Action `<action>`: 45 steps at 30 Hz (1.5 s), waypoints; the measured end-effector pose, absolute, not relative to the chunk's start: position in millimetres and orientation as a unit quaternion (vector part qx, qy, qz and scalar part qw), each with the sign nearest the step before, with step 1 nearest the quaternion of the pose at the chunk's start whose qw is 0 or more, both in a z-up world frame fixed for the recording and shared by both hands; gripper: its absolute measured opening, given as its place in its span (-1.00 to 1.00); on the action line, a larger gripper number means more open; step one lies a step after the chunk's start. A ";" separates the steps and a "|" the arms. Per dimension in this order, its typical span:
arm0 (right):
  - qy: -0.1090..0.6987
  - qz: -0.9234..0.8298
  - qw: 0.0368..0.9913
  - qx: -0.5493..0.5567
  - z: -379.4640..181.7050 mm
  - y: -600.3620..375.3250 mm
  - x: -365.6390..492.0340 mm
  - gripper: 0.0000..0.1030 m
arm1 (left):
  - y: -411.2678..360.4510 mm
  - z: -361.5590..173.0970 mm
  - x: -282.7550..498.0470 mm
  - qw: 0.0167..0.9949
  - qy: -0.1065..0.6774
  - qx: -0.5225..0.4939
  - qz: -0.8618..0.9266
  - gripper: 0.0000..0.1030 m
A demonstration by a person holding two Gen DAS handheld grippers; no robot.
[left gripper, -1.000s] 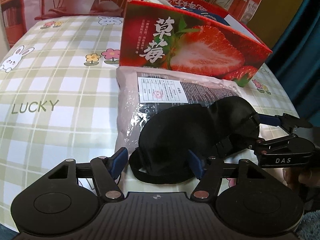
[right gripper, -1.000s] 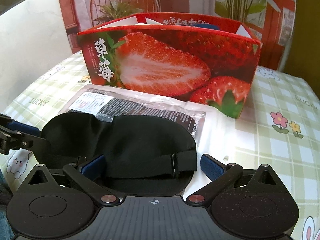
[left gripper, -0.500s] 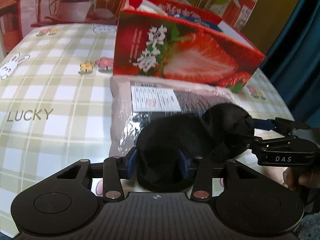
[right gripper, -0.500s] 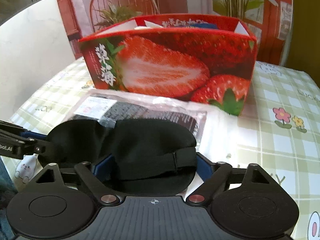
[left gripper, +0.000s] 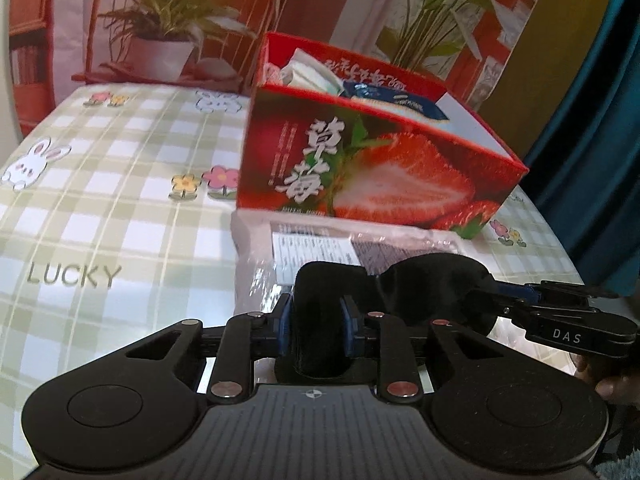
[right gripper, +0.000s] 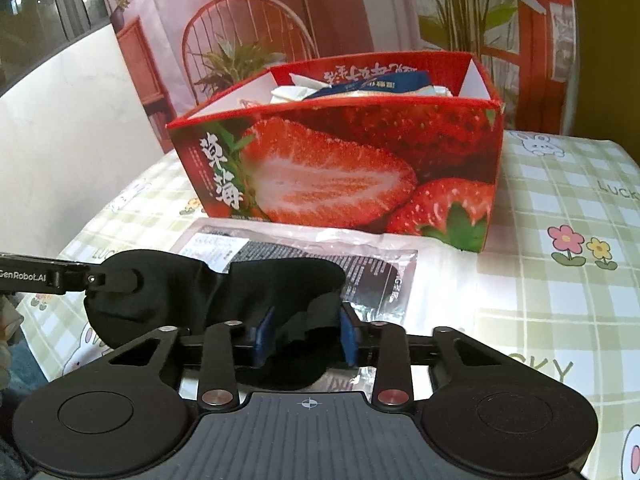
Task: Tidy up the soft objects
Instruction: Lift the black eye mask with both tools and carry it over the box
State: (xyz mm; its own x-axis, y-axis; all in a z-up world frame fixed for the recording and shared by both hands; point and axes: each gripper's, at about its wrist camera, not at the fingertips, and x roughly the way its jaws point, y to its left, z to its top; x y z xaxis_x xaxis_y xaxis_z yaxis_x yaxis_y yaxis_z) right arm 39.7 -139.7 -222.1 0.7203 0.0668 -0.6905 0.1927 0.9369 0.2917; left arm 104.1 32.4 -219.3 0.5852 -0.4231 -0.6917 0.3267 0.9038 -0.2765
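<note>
A black fabric eye mask (left gripper: 404,292) hangs between my two grippers, lifted above the table. My left gripper (left gripper: 316,326) is shut on the mask's left end. My right gripper (right gripper: 306,334) is shut on the mask's other end (right gripper: 240,292). The right gripper also shows in the left wrist view (left gripper: 560,312), and the left gripper shows in the right wrist view (right gripper: 72,278). Under the mask lies a flat plastic package with a white label (left gripper: 320,248), also visible in the right wrist view (right gripper: 360,260).
A red strawberry-print box (left gripper: 372,168) stands just behind the package, open on top, holding several packets (right gripper: 360,84). The table has a green checked cloth (left gripper: 100,208). A dark curtain (left gripper: 600,120) hangs at the right. Potted plants (left gripper: 164,40) stand behind the table.
Both grippers closed on the eye mask's ends and lifted it off the plastic package. The mask bunched between the fingers, and both views rose so that the box's inside shows.
</note>
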 end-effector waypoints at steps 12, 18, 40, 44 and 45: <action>0.331 -0.061 0.925 0.177 -204.7 -160.1 36.4 -0.80 | 0.6 -193.0 137.0 0.905 0.348 -0.031 -0.244 -0.64; 0.357 -0.075 0.914 0.179 -218.1 -160.9 35.3 -0.80 | 16.7 -218.3 139.4 0.896 0.388 -0.042 -0.212 -0.62; 0.387 -0.085 0.895 0.203 -237.4 -164.1 35.2 -0.78 | 35.3 -242.2 124.2 0.878 0.421 -0.072 -0.214 -0.69; 0.380 -0.078 0.898 0.209 -233.4 -165.6 34.8 -0.78 | 42.6 -236.2 123.5 0.887 0.403 -0.086 -0.211 -0.78; 0.378 -0.075 0.899 0.209 -232.2 -165.3 35.1 -0.79 | 42.2 -233.4 122.1 0.890 0.396 -0.083 -0.210 -0.79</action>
